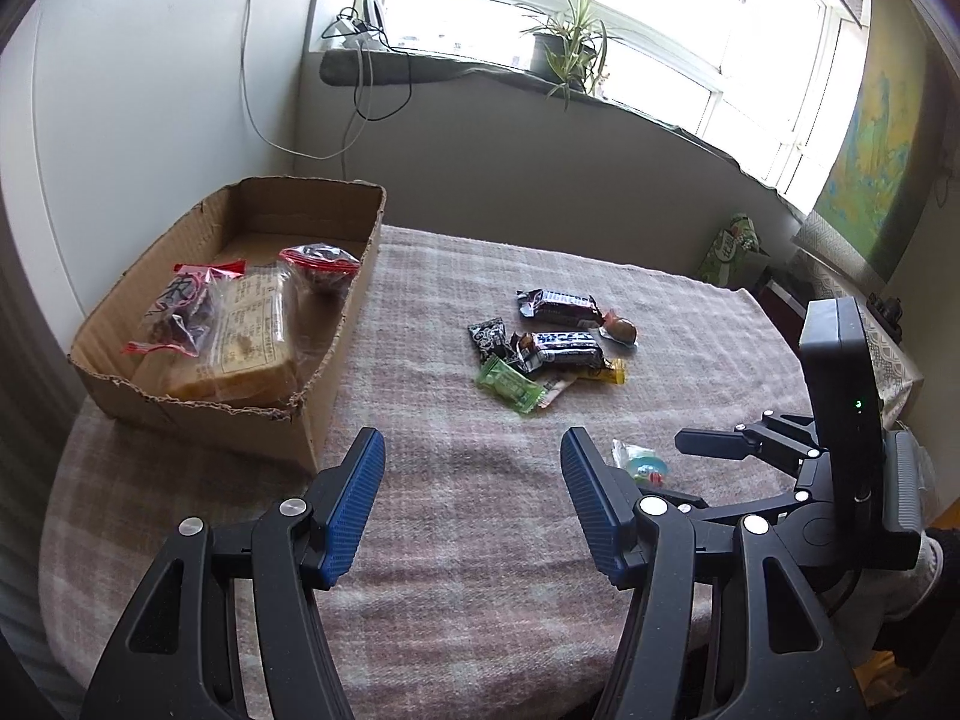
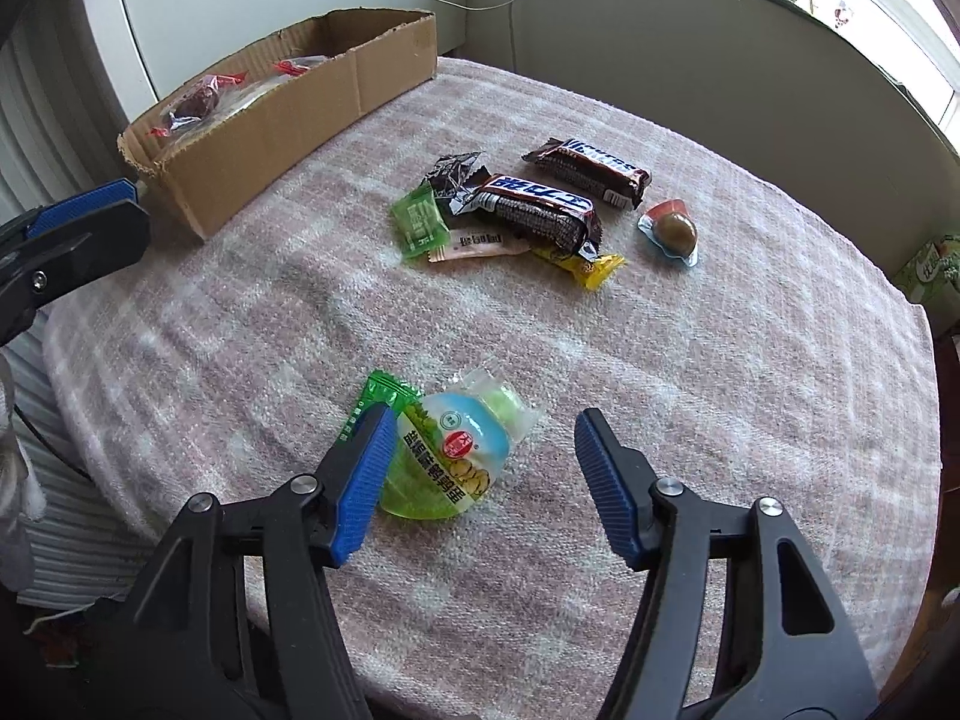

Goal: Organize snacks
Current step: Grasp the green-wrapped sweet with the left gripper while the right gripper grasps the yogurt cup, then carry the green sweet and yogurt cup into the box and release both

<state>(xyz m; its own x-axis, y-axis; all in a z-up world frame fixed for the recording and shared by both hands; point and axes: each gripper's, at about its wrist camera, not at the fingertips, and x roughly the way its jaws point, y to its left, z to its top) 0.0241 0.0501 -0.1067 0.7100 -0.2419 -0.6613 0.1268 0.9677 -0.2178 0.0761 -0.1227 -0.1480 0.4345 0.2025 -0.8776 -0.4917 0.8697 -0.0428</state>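
1. Left gripper [image 1: 473, 468] is hanging open over the plaid tablecloth [image 1: 450, 540], jaws spread wide, nothing between the blue pads [image 1: 354, 498].
2. Right gripper [image 2: 483, 450] is also spread open, holding nothing; its left pad [image 2: 366, 480] is sitting right against a green-and-blue egg snack pack [image 2: 456, 456], whether touching I cannot tell, while the right pad is staying apart from it.
3. That snack pack is lying on the cloth near the table's near edge, well apart from the main pile; in the left view it is peeking out [image 1: 642, 465] behind the left gripper's right finger.
4. Cardboard box [image 1: 336, 330] is sitting at the far left of the table, torn rim, open top.
5. Inside the box: a clear-wrapped yellow cake block [image 1: 252, 336], a red-trimmed dark snack bag [image 1: 180, 315] leaning on it, another red-trimmed bag [image 1: 321, 264] at the far end.
6. Loose pile is lying mid-table, right of the box: two Snickers bars [image 2: 591, 165] [image 2: 534, 210], one partly overlapping a small black packet [image 2: 450, 174].
7. Green packet [image 2: 420, 222], a pale pink-lettered sachet [image 2: 480, 246] and a yellow packet [image 2: 585, 264] are poking out around the nearer bar.
8. A brown egg in a clear pack [image 2: 672, 234] is lying just right of the pile.
9. Potted plant [image 1: 570, 42] is standing on the far windowsill.
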